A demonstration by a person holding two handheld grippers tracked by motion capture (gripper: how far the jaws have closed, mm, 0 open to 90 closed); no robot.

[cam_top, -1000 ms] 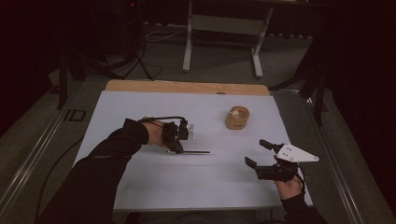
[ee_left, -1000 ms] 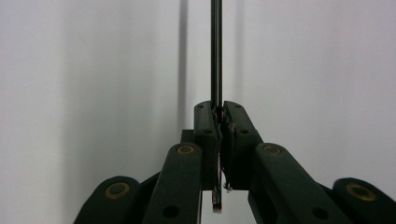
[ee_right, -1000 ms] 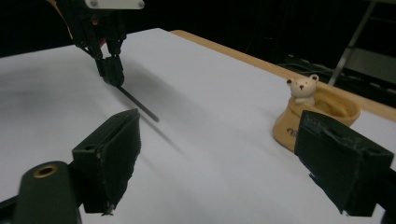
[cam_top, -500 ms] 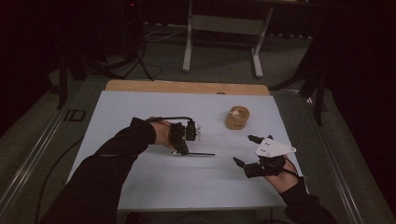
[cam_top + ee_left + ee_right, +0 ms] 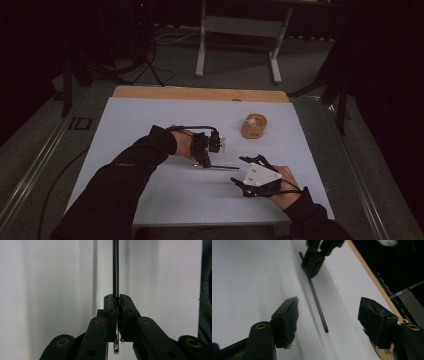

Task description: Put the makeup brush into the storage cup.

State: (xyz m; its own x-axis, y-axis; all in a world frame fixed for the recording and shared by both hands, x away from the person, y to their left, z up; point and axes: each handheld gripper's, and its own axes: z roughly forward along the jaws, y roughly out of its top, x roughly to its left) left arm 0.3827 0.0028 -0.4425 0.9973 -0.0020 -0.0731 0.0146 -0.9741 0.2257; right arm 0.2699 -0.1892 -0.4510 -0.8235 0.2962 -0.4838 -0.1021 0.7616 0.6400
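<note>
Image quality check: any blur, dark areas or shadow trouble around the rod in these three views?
High view: surroundings dark, white table evenly lit, thin rod faint but legible. Left gripper view: rod sharp, soft shadow stripe beside it. Right gripper view: near fingers slightly blurred, rod casts a soft shadow on the table.

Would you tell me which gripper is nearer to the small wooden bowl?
Left. The left gripper, clamping a thin rod, sits just left of the bowl; the right gripper is nearer the person.

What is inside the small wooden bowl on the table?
The wooden bowl holds something small and pale, seen from the high view; what it is cannot be told. Anything beneath it, and the bowl's bottom, is covered.
</note>
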